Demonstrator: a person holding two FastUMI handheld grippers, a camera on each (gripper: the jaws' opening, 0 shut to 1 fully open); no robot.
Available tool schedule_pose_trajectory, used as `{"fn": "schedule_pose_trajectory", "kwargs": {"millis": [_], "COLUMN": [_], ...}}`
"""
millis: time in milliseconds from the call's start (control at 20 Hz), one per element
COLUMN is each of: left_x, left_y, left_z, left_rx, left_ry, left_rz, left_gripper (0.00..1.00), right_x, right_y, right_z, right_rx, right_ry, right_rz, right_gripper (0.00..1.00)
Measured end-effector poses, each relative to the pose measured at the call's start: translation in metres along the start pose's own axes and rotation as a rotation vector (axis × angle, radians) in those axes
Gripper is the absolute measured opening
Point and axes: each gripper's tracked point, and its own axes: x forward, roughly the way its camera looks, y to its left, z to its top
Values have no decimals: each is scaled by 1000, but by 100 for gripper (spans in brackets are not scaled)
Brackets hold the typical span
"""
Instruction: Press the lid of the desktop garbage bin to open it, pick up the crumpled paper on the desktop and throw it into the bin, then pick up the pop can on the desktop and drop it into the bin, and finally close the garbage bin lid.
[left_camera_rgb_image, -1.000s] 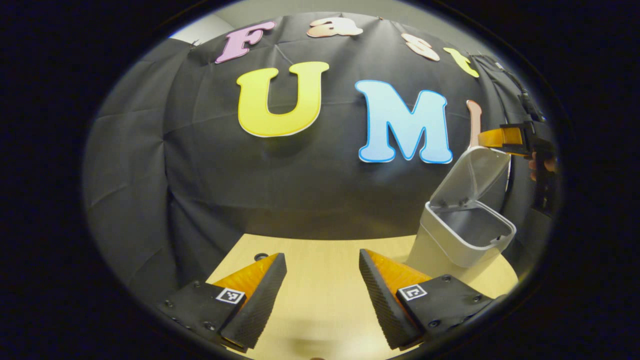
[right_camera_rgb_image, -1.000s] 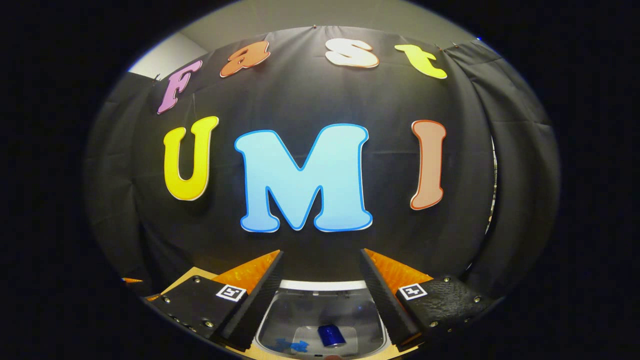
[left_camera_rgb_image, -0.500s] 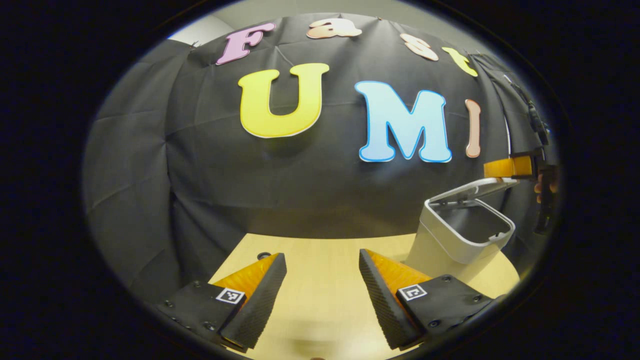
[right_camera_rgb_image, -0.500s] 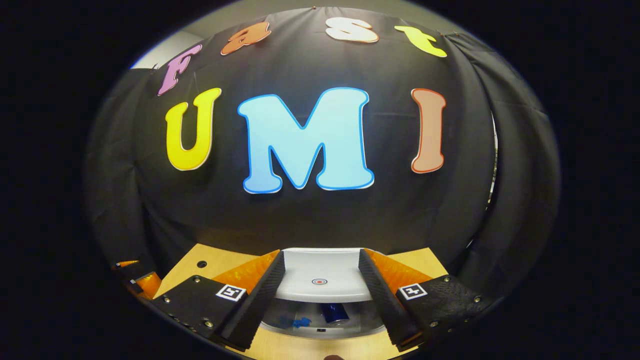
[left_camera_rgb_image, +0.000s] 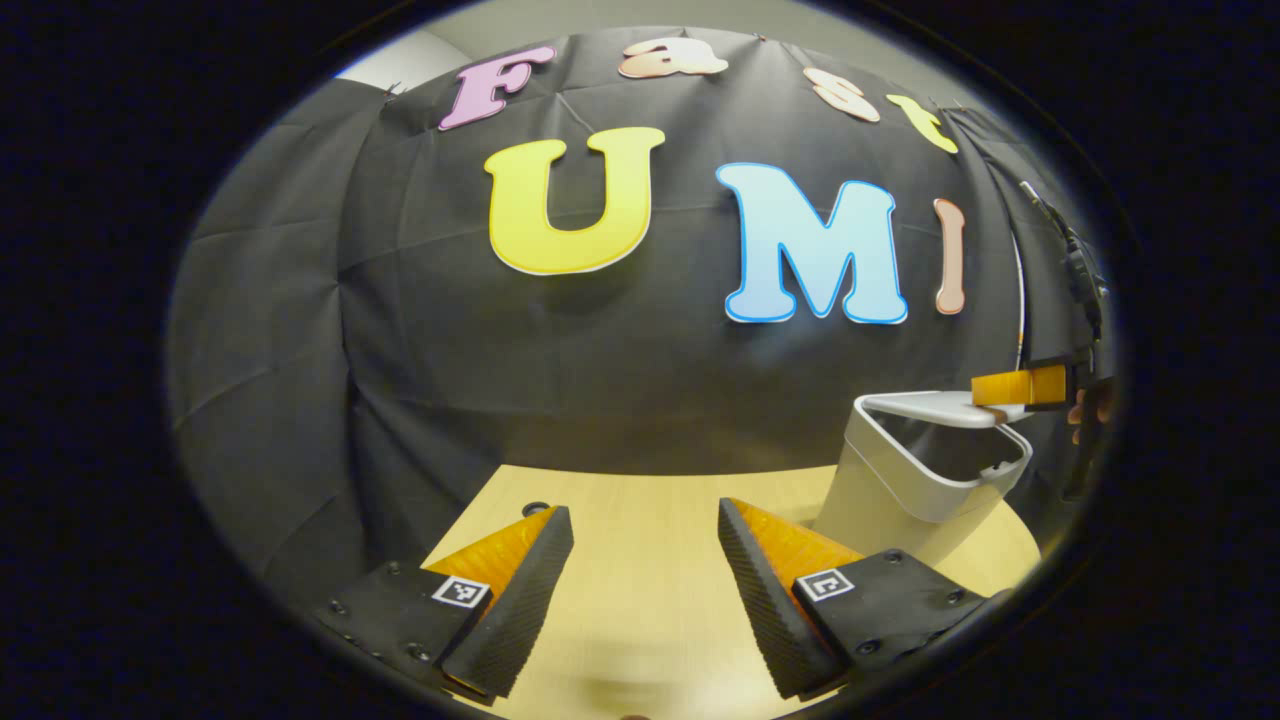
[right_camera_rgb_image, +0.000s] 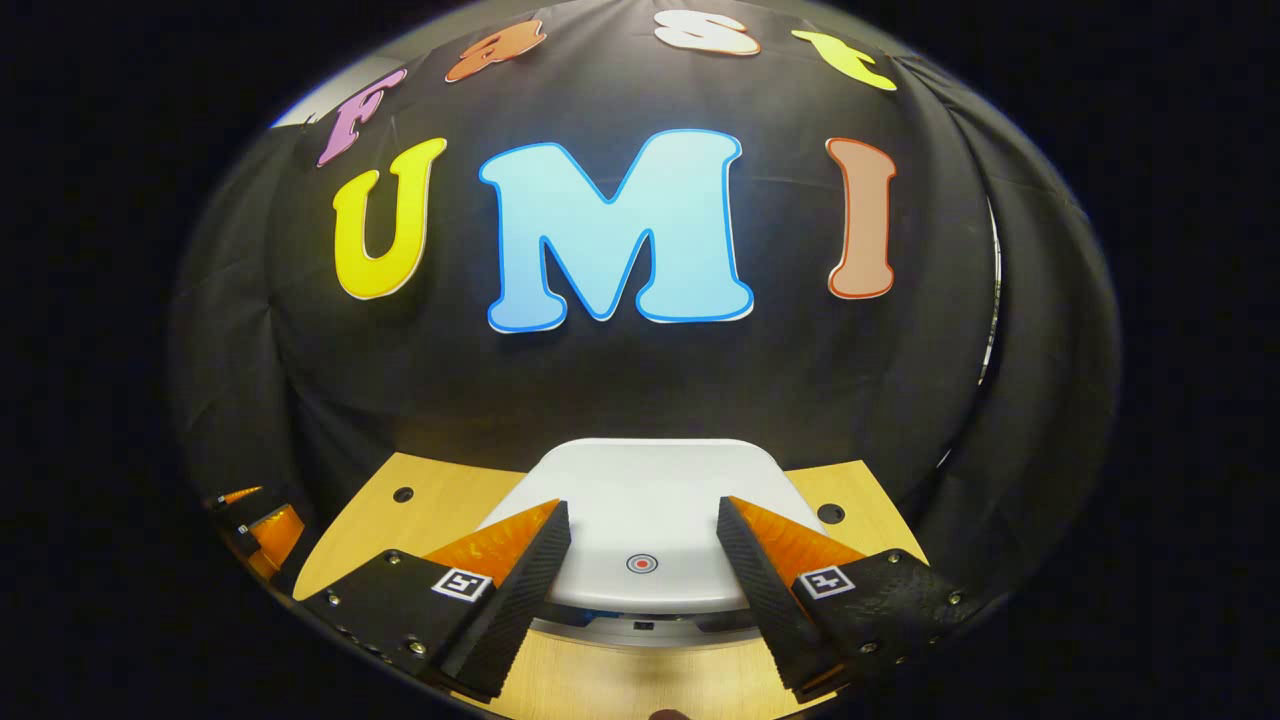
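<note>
Lid (right_camera_rgb_image: 640, 500) of the garbage bin (left_camera_rgb_image: 900, 490) is lowered almost flat, with a thin gap left along its front edge; last step of the task is judged to be in hand. The bin stands at the desktop's (left_camera_rgb_image: 640, 590) far right corner, close to the black cloth wall.

Right gripper (right_camera_rgb_image: 640, 580) is held over the lid's front edge, fingers spread wide with nothing between them, straddling the round target mark (right_camera_rgb_image: 641, 564). This placement is judged to serve pressing the lid down near its latch, not gripping it.

Left gripper (left_camera_rgb_image: 640, 590) is parked low over bare desktop, well apart from the bin, fingers apart and empty; judged idle, kept out of the way.

The side profile is given by the left gripper view: lid tilted slightly, bin mouth partly uncovered, the other gripper resting at the lid's edge. The lid top, the target mark and two holes in the desktop are given by the right gripper view.
</note>
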Motion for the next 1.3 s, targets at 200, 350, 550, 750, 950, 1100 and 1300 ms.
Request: {"fn": "schedule_pose_trajectory", "kwargs": {"millis": [200,350,550,750,950,1100,1300], "left_x": [0,0,1,2,2,2,2], "left_y": [0,1,0,-1,-1,-1,-2], "left_z": [-2,-2,-3,-3,-4,-4,-5], "left_rx": [-2,8,15,13,13,14,8], "left_ry": [4,2,2,5,9,13,19], "left_rz": [-3,1,2,-2,-6,-7,-12], "left_gripper": [98,98,98,98,98,98,98], "right_x": [4,7,8,8,7,7,7], "right_y": [0,1,0,0,0,0,0], "right_z": [-16,-25,-34,-35,-36,-37,-39], "right_rx": [2,-9,-20,-20,-23,-13,-15], "right_ry": [37,57,74,66,54,41,-19], "right_rz": [-5,-10,-11,-17,-12,-10,-14], "right_gripper": [95,96,96,96,95,96,96]}}
